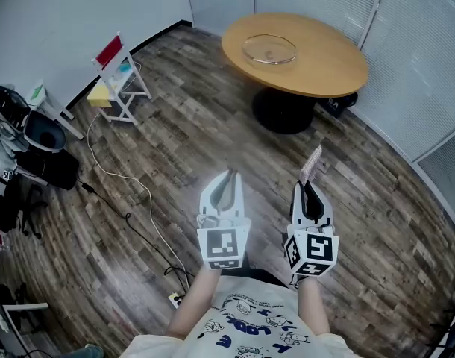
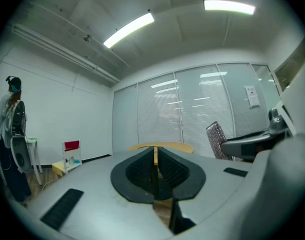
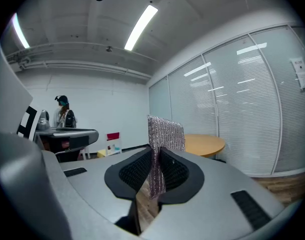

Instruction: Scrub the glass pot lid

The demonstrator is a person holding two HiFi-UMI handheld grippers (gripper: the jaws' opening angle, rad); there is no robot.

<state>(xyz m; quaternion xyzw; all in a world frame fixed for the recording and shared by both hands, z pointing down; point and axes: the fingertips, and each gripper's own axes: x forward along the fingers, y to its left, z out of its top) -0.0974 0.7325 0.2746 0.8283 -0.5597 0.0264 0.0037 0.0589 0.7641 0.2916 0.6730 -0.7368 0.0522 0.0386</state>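
Observation:
The glass pot lid (image 1: pixel 269 50) lies on the round wooden table (image 1: pixel 317 69) far ahead, well away from both grippers. In the head view my left gripper (image 1: pixel 227 180) is held level over the floor, jaws shut with nothing between them (image 2: pixel 155 170). Beside it, my right gripper (image 1: pixel 310 187) is shut on a silvery mesh scrubbing cloth (image 1: pixel 311 163), which stands up out of the jaws (image 3: pixel 165 134). The table's edge (image 2: pixel 160 147) shows beyond the left jaws and to the right of the cloth (image 3: pixel 205 144) in the right gripper view.
A small white stand with a red top (image 1: pixel 117 77) stands by the left wall. Black equipment (image 1: pixel 30 144) and a cable (image 1: pixel 123 192) running to a power strip (image 1: pixel 174 299) lie on the wooden floor. Blinds cover glass walls (image 1: pixel 421 58) at right. A person (image 3: pixel 62 115) stands far off.

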